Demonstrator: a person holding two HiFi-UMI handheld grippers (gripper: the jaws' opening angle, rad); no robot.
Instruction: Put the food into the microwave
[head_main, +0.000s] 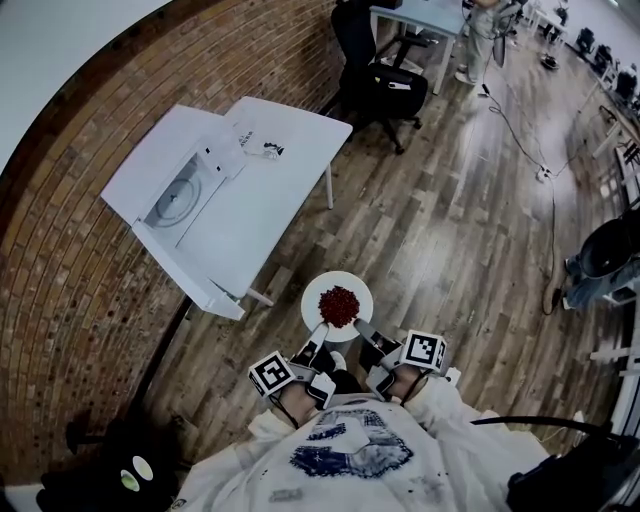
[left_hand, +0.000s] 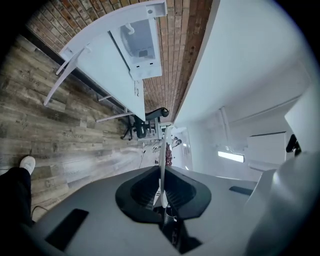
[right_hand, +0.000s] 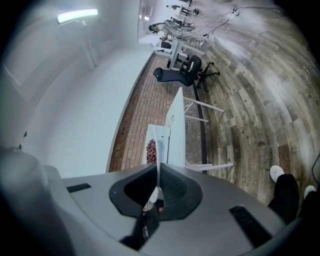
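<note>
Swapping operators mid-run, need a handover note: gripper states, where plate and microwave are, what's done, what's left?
Left gripper: shut on the near rim of the plate.
Right gripper: shut on the same rim, beside the left.
Plate: held over the floor, food piled in its middle.
Microwave: on the table by the brick wall, ahead and to the left; door looks open.
Done: plate is picked up.
Left: carry it to the microwave, set it inside, release.
</note>
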